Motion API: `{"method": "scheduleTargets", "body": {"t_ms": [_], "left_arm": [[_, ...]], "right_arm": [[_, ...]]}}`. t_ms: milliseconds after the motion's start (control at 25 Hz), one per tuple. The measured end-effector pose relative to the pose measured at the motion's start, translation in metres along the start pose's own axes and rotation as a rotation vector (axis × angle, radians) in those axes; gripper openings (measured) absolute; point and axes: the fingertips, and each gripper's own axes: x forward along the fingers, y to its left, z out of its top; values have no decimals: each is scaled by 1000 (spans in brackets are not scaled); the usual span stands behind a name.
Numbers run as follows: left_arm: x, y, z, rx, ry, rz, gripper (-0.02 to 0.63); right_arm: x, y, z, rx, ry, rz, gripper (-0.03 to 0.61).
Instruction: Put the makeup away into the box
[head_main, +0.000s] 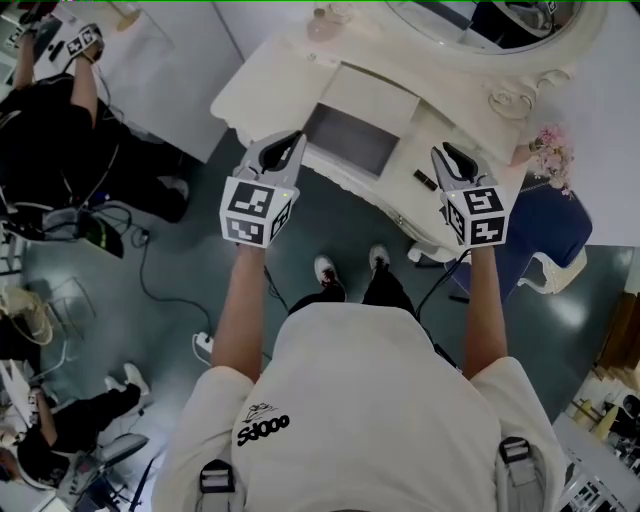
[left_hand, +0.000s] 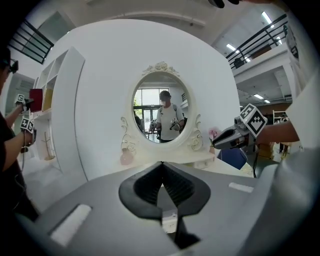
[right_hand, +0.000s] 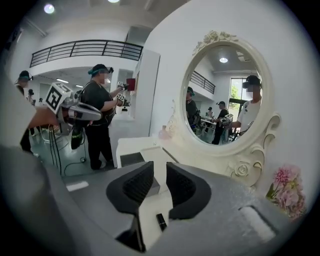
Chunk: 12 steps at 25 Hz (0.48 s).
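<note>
I stand at a white dressing table (head_main: 270, 85) with a box (head_main: 345, 140) sunk into its top, its grey inside bare and its white lid (head_main: 370, 95) raised behind it. A small dark makeup stick (head_main: 424, 180) lies on the tabletop to the right of the box. My left gripper (head_main: 290, 140) hovers at the box's front left corner, jaws closed tip to tip (left_hand: 161, 172) with nothing in them. My right gripper (head_main: 447, 155) hangs just above the makeup stick (right_hand: 161, 221), open (right_hand: 160, 172) and empty, with the stick showing below the gap.
An oval mirror (head_main: 480, 20) rises at the table's back, with a pink bottle (head_main: 322, 22) beside it on the left and pink flowers (head_main: 552, 150) on the right. A blue seat (head_main: 545, 225) stands at the right. Other people (head_main: 50, 120) and cables (head_main: 150, 280) occupy the floor at left.
</note>
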Motion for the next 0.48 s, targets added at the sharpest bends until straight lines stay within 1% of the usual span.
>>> {"method": "scheduleTargets", "body": {"t_ms": [240,480], "left_arm": [[44,-14,-22,-53,73,-15,20],[68,-30,-54,-113,159,-2,18]], "right_arm": [[25,-15,-64,-38,147,72,106],[48,-15,-131,0,264,175,115]]}}
